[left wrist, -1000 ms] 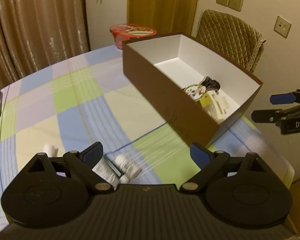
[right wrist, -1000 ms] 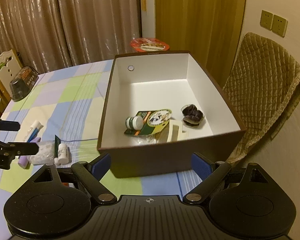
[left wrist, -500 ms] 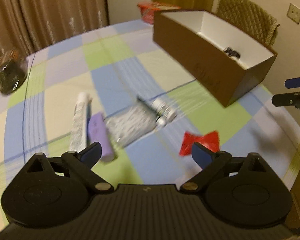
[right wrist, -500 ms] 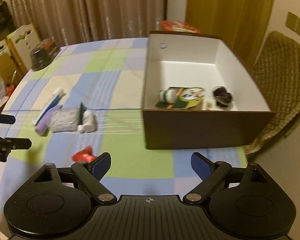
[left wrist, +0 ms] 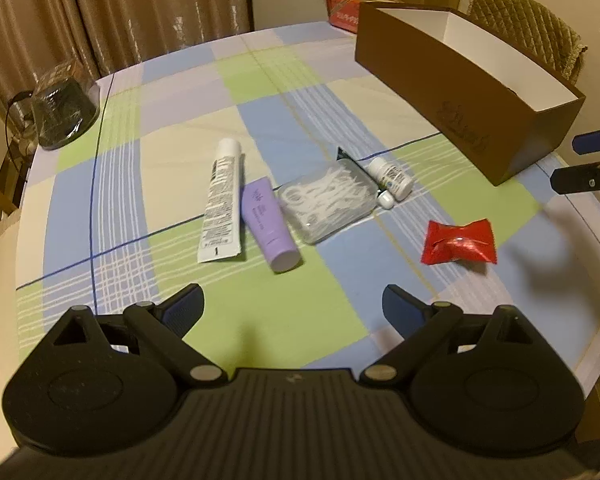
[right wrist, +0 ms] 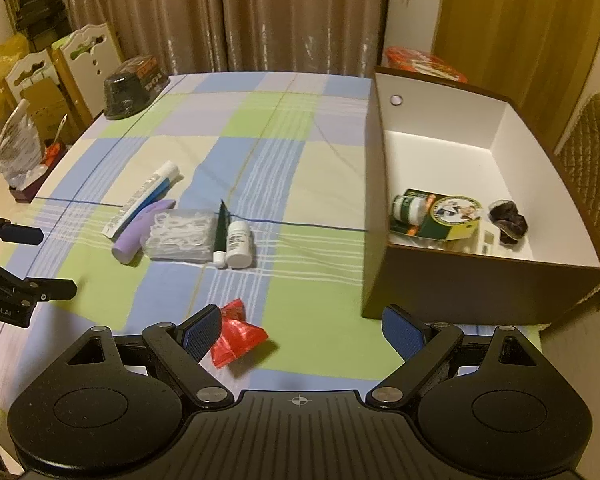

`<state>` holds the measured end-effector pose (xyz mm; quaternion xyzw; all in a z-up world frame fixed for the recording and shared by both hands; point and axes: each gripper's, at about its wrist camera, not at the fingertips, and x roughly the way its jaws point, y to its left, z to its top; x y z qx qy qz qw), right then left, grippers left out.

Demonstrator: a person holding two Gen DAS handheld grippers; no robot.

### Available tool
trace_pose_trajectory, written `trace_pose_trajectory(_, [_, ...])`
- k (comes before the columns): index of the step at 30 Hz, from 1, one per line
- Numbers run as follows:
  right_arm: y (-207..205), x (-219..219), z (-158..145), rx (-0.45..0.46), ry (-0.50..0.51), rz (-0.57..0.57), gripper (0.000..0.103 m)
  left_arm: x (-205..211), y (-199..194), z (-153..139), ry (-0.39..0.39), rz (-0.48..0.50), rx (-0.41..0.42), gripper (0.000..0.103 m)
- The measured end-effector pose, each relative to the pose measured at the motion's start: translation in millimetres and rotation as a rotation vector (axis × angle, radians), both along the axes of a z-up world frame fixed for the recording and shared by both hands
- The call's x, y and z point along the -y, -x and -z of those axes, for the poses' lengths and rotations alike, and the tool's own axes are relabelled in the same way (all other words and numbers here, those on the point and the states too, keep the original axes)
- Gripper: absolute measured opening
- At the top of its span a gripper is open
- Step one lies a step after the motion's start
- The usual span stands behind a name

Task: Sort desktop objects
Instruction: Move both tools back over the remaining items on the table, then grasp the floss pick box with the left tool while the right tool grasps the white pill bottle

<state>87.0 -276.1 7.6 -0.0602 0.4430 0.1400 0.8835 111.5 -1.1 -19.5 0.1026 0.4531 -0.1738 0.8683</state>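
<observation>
light: dim warm yellow indoor | you've got heavy fisheye bending at edges | soft blurry shadows on the cloth | grainy, slightly soft focus

A tablecloth checked in blue, green, lilac and cream. Ahead of the left gripper: a white tube, a purple tube, a red wrapper. Further right, a brown box, white inside.

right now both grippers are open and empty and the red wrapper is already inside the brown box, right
Not quite. The left gripper and right gripper are open and empty, but the red wrapper lies on the tablecloth, outside the brown box. The left wrist view shows this clearly.
</observation>
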Motion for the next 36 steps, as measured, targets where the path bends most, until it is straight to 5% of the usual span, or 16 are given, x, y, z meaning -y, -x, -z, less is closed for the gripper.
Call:
trace_pose_trajectory(25, [-35.9,-40.7,16.5,-0.036,0.016,-0.07,0.09,-29.0,-48.9,13.6,-0.002,-0.034,-0.002,0.071])
trace_pose_trajectory(36, [-57.5,-48.9,38.2,-0.085,0.018,-0.098,0.09,16.4,-65.3,21.5,-0.013,0.251,0.058,0.071])
